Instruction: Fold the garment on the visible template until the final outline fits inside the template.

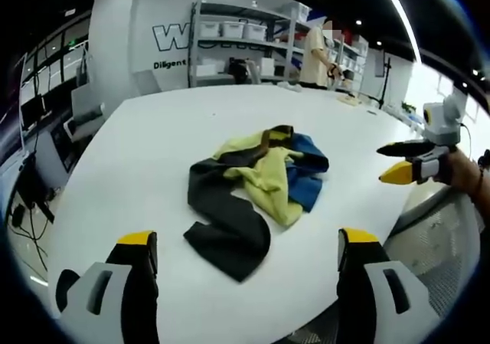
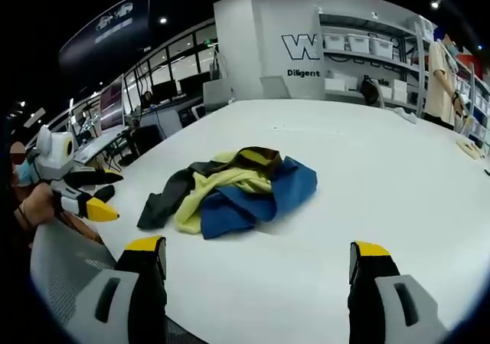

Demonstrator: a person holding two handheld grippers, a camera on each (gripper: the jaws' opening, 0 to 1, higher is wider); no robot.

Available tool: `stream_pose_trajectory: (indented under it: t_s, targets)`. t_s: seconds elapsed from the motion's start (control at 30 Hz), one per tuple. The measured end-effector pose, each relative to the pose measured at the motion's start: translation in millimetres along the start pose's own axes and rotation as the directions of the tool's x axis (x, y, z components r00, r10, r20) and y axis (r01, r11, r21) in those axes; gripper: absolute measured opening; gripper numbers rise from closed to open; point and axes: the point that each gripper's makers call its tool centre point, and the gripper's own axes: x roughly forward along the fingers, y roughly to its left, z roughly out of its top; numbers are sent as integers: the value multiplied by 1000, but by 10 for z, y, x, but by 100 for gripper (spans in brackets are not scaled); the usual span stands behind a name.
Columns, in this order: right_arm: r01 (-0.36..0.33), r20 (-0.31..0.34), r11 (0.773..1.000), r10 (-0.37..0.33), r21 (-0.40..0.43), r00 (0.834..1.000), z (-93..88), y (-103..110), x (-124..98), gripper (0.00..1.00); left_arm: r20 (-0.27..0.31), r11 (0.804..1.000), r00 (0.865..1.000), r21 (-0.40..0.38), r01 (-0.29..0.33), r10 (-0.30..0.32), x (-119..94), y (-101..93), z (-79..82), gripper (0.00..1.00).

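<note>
The crumpled black, yellow and blue fabric garment (image 1: 256, 191) (image 2: 230, 187) is lying mid-table on the white round table (image 1: 138, 168) (image 2: 367, 175), well ahead of both grippers, left gripper (image 1: 249, 256) and right gripper (image 2: 256, 263), each gaping wide and holding nothing.

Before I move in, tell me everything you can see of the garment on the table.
The garment is a soft, cloth-like piece in black, pale yellow and blue panels with a brown-and-black banded strip on top. It lies crumpled in a loose heap, unfolded, near the middle of the white table. A black part trails flat toward the left claw; blue bunches on the far side. Only the table touches it; both claws, left and right, are open and clear of it.
</note>
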Motion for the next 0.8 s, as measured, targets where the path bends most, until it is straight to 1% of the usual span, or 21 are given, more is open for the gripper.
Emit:
stream_pose_trajectory:
  t_s: [0.5, 0.6, 0.8]
  targets:
    - [-4, -6, 1000, 4, -2, 1000, -11, 13, 1, 99, -6, 1000, 1000, -4, 3, -3, -1, -5, -14, 95]
    - [-7, -7, 1000, 7, -3, 1000, -15, 22, 1, 99, 5, 1000, 1000, -5, 1, -1, -7, 2, 7, 95]
    - [-11, -15, 1000, 11, -8, 1000, -30, 36, 9, 99, 4, 1000, 1000, -8, 3, -3, -9, 2, 3, 94]
